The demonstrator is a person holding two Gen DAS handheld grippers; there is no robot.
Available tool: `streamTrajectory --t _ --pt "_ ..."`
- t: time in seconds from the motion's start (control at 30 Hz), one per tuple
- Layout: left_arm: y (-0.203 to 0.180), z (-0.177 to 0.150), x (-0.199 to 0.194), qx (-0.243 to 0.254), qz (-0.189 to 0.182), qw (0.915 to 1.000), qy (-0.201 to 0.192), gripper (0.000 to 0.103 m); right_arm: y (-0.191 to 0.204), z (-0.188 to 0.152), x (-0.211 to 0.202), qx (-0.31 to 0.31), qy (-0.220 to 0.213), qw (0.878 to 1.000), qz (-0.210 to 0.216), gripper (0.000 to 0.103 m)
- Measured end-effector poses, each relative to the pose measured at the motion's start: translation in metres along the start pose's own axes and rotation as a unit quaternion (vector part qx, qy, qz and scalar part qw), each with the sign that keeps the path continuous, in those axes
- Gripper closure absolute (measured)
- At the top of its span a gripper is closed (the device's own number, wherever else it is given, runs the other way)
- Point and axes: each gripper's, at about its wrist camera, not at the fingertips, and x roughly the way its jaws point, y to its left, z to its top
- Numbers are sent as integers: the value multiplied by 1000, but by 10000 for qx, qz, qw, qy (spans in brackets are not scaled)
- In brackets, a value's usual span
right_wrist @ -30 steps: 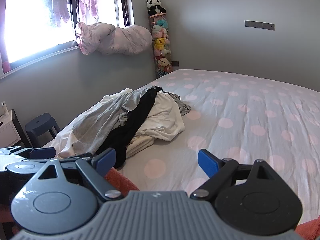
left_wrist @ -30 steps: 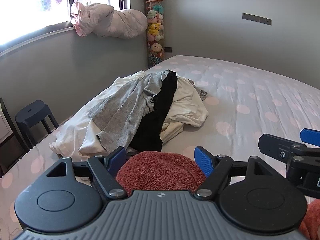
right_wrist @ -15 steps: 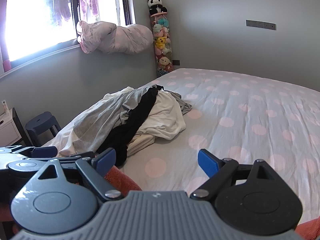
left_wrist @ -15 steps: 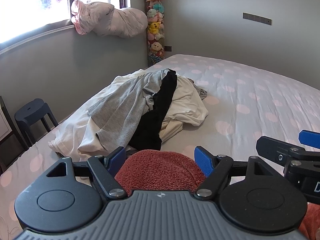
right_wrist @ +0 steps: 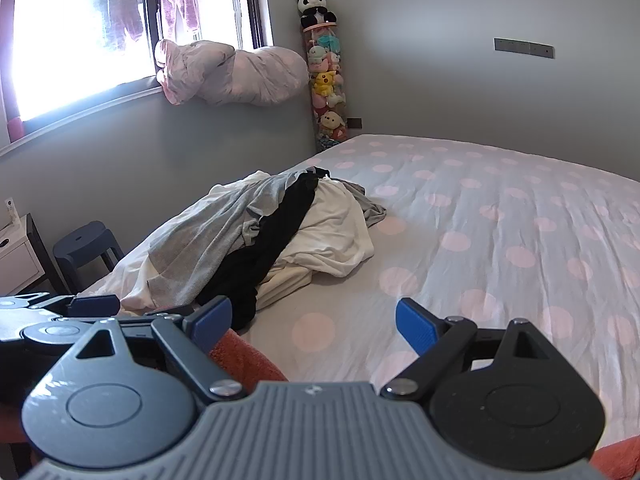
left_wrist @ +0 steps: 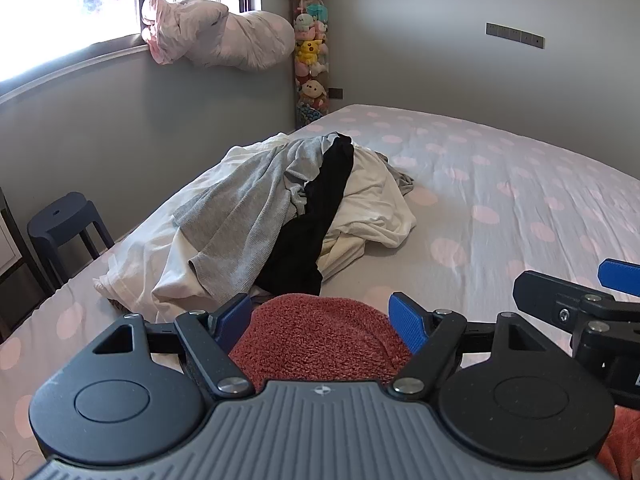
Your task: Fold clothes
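A red fuzzy garment lies on the bed right under my left gripper. Its blue-padded fingers stand wide apart on either side of the garment's hump, so the gripper is open. My right gripper is open too, with only polka-dot sheet showing between its fingers. A corner of the red garment shows by its left finger. Farther up the bed lies a heap of clothes in grey, black and white. The two grippers sit side by side, close together.
The bed has a grey sheet with pink dots and runs wide to the right. A dark blue stool and a white cabinet stand left of the bed. A tube of plush toys fills the corner. A bundled quilt rests on the windowsill.
Both grippers have drifted only slightly and stay open. The red garment and the heap of clothes have not moved.
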Motion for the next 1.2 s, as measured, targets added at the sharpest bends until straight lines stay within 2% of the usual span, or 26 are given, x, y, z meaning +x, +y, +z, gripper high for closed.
streamTrajectory --t 0.47,0.77,1.0,1.07,1.2 --pt "0 -1 4 -63 68 9999 58 28 0 -2 8 26 194 9997 139 12" --pt "8 3 14 -129 251 9996 85 28 -1 2 28 20 258 9989 403 12" --pt "10 21 38 -127 334 9990 249 28 0 21 60 -310 304 9976 541 10" --pt "13 28 47 -241 490 9979 347 28 0 29 73 -405 336 9967 620 10" --pt "24 45 72 -256 263 9971 665 28 3 45 102 -566 395 9945 794 10"
